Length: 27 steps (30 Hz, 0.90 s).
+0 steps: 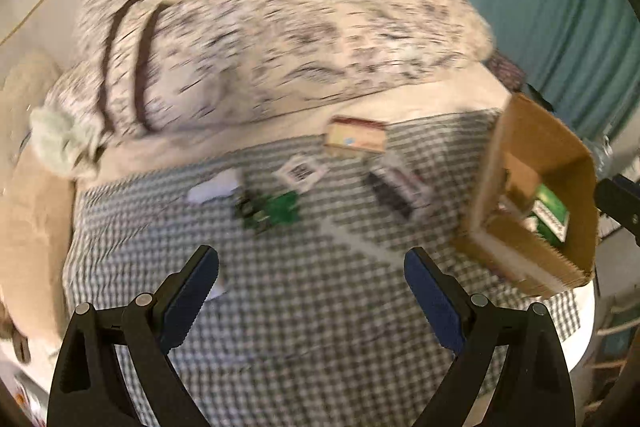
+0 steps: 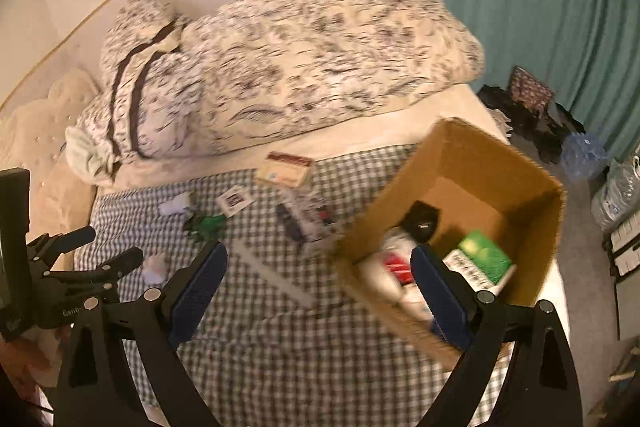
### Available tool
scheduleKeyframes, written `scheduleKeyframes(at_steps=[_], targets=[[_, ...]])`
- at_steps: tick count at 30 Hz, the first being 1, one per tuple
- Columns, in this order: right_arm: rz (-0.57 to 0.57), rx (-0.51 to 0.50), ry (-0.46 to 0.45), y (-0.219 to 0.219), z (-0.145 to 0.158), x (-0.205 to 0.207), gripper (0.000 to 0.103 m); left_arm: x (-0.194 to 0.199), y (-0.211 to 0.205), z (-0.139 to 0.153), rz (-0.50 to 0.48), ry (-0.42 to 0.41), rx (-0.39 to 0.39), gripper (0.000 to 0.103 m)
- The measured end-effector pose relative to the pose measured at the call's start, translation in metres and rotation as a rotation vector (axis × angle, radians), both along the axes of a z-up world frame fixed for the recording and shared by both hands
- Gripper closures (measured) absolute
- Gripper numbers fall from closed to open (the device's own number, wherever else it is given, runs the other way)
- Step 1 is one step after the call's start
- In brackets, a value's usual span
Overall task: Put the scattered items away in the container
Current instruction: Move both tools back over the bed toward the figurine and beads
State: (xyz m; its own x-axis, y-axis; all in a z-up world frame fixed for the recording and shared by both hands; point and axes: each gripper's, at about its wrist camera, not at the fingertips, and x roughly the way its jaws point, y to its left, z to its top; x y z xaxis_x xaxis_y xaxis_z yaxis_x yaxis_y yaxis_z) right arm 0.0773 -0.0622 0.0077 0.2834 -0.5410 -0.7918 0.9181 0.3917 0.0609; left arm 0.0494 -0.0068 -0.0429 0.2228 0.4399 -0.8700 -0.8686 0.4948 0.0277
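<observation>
The left gripper [image 1: 311, 291] was held above the checked cloth [image 1: 320, 307], its two blue ribbed pads spread wide with nothing between them. The right gripper [image 2: 319, 281] was likewise held with its jaws parted and empty, one pad over the cloth and the other over the near wall of the cardboard box [image 2: 476, 163].

The box, of plain brown corrugated board and open at the top, was placed at the right end of the cloth. Inside it were seen a green and white carton [image 2: 482, 259], a black object [image 2: 422, 221] and white and red items that were too blurred to identify.

On the woven gingham cloth the scattered items were found well apart from the box: a flat rectangular tan and red box [image 1: 356, 135], a white square card with a dark printed code [image 1: 301, 171], a green spiky piece [image 1: 272, 211], a crumpled white scrap [image 1: 214, 190] and a long dark and white pack [image 1: 398, 193].

A rolled, patterned duvet [image 2: 280, 67] was laid behind the cloth.
</observation>
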Motion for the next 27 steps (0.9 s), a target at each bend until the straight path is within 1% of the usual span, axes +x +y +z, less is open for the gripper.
scheduleKeyframes(at_steps=[3, 8, 12, 14, 17, 20, 27], targets=[[0.026, 0.003, 0.006, 0.016, -0.006, 0.032, 0.009, -0.039, 0.009, -0.003, 0.042, 0.008, -0.005, 0.007], [0.067, 0.006, 0.026, 0.040, -0.018, 0.081, 0.009, -0.092, 0.024, -0.011, 0.082, 0.005, -0.020, 0.007], [0.097, 0.013, 0.042, 0.054, -0.028, 0.110, 0.009, -0.120, 0.036, -0.026, 0.120, 0.011, -0.046, 0.007], [0.116, 0.024, 0.064, 0.057, -0.036, 0.121, 0.009, -0.133, 0.041, -0.036, 0.147, 0.006, -0.067, 0.007], [0.144, 0.038, 0.084, 0.057, -0.049, 0.133, 0.009, -0.142, 0.047, -0.052, 0.176, -0.002, -0.088, 0.007], [0.173, 0.059, 0.102, 0.049, -0.068, 0.142, 0.009, -0.146, 0.054, -0.073, 0.214, 0.002, -0.121, 0.007], [0.218, 0.102, 0.110, 0.019, -0.110, 0.168, 0.009, -0.137, 0.070, -0.119, 0.262, 0.005, -0.167, 0.007]])
